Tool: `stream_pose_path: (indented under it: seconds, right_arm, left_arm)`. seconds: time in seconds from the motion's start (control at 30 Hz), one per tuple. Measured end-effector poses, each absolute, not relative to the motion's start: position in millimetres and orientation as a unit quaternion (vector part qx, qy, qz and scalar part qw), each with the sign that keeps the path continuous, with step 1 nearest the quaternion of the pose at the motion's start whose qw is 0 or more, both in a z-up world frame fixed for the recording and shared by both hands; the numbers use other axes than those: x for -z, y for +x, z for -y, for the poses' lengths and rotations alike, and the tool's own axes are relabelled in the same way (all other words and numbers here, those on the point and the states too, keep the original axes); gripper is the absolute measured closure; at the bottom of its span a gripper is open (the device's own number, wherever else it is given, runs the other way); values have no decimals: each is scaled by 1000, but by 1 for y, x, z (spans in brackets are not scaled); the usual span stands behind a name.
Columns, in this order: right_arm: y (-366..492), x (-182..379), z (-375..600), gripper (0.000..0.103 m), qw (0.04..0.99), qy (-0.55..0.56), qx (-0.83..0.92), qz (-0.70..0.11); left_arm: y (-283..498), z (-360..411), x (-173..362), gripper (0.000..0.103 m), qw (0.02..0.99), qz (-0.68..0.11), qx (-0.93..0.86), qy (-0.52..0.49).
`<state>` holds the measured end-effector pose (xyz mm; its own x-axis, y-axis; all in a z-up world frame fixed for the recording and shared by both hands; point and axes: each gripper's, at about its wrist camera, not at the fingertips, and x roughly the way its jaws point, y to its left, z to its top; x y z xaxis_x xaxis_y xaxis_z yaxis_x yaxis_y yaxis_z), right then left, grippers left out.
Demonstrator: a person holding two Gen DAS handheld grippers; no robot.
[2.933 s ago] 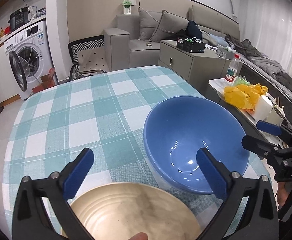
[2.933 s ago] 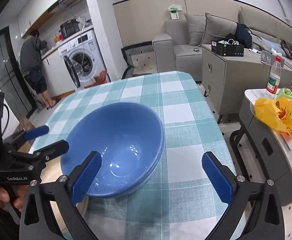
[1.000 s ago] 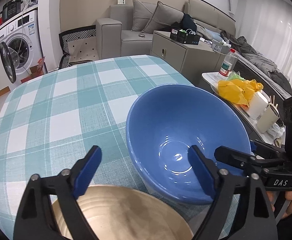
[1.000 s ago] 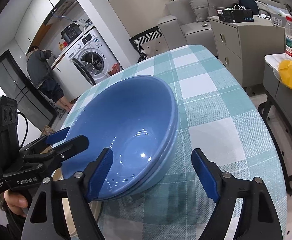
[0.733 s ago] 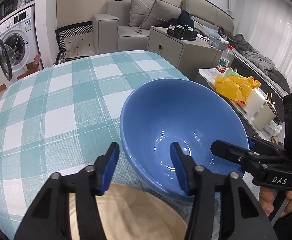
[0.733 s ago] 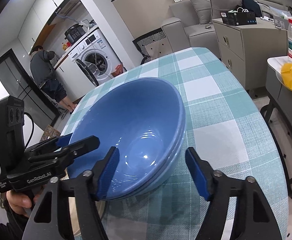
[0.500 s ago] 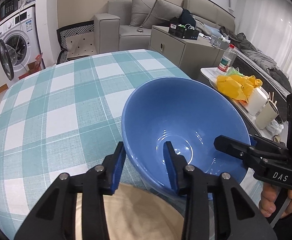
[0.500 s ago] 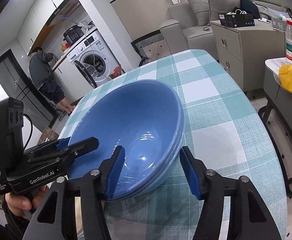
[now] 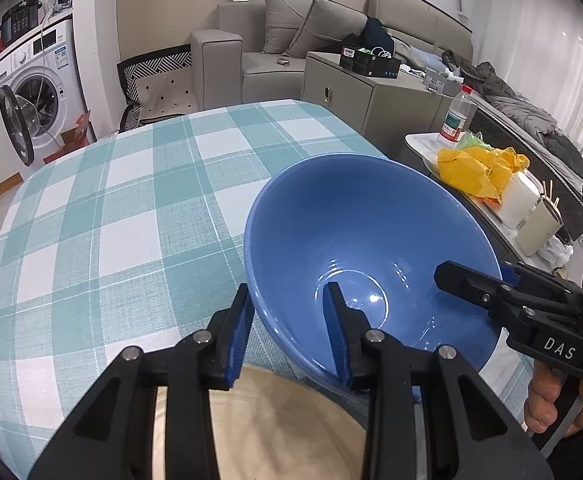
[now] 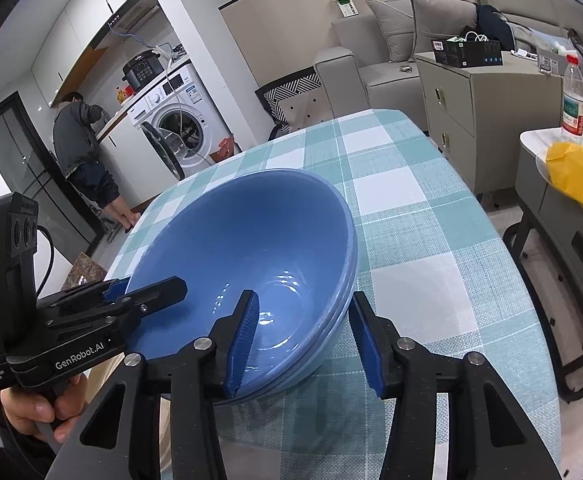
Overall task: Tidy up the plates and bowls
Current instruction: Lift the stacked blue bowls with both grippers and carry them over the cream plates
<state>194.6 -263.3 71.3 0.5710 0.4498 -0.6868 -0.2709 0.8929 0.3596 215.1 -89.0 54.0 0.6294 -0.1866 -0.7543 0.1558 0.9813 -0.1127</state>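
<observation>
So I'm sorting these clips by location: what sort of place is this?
Most likely a small lived-in flat, open plan. A white front-loading washing machine stands in a kitchen nook, a grey fabric sofa with cushions sits behind, and a table with a teal-and-white checked tablecloth fills the foreground.

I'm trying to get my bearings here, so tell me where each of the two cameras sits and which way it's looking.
Left wrist: rides the left gripper, angled down at the blue bowl and beige plate; its fingers straddle the bowl's near-left rim; the right gripper and holding hand show at right.
Right wrist: rides the right gripper, jaws closing across the bowl's near-right rim; the left gripper and hand show at left.
Shared: the bowl, checked tablecloth, washing machine, yellow bag.
</observation>
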Motion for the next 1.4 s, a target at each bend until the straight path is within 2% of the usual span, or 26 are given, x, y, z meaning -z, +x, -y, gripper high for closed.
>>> stream_pose_path:
  seconds: [0.57,1.4]
  right_arm:
    - [191,-78,270,59,884,111,-207,-405]
    - [157,-125,258,59,894,99,-236,-368]
  left_arm:
    - [209,94,-64,70,908,-410,85,-2]
    - [172,84,-101,70,929,-367,59,-5]
